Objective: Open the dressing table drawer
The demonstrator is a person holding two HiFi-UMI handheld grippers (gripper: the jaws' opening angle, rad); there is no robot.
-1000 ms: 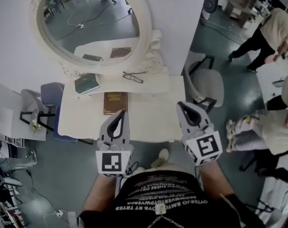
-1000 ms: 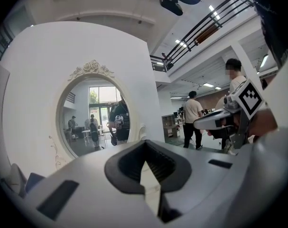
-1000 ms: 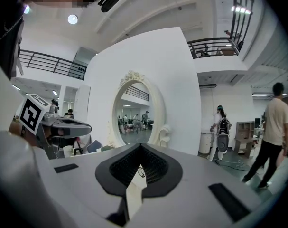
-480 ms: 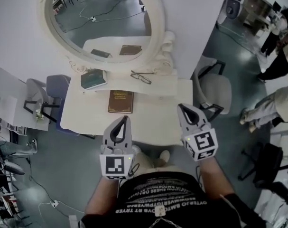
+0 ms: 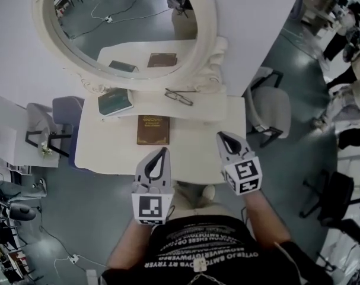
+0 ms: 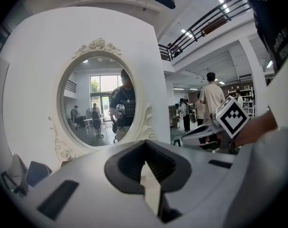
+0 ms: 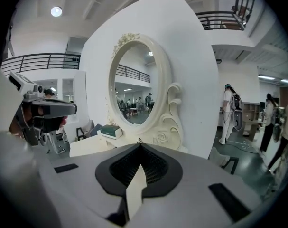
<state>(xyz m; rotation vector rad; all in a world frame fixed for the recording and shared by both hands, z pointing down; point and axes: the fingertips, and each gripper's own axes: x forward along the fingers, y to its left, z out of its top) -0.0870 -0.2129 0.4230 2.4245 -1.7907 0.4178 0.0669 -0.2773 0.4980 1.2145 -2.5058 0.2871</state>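
A: Head view first. The white counter point(image 5: 108, 153) sits against the wall under its oval mirror point(image 5: 126, 34). The left gripper point(image 5: 163, 151) hovers over the middle of the front edge, and the right gripper point(image 5: 220, 135) over that same edge, nearer the right front corner.

B: And the drawer? No view shows it. From above, the top hides everything beneath. Its face probably lies under that front edge, below and just ahead of both tips, with its long axis running along the edge.

A: A brown book point(image 5: 153, 129) lies just beyond the left gripper. A green book point(image 5: 115, 101) and glasses point(image 5: 180, 97) sit along the back edge, well out of the way.

B: Left gripper view now: jaws pressed together with nothing between them. They look toward the mirror, and no drawer front is in sight.

A: Right gripper view, same story. The jaws meet tip to tip and are empty, aimed across the top at the mirror's carved frame.

B: So the coming move turns on height. Both grippers sit above the top, and the drawer face should be lower, so they'd have to drop below the front edge. The jaws would have to spread before gripping any pull. The left one sits centrally and looks nearer if the handle is centred, but that's a guess.
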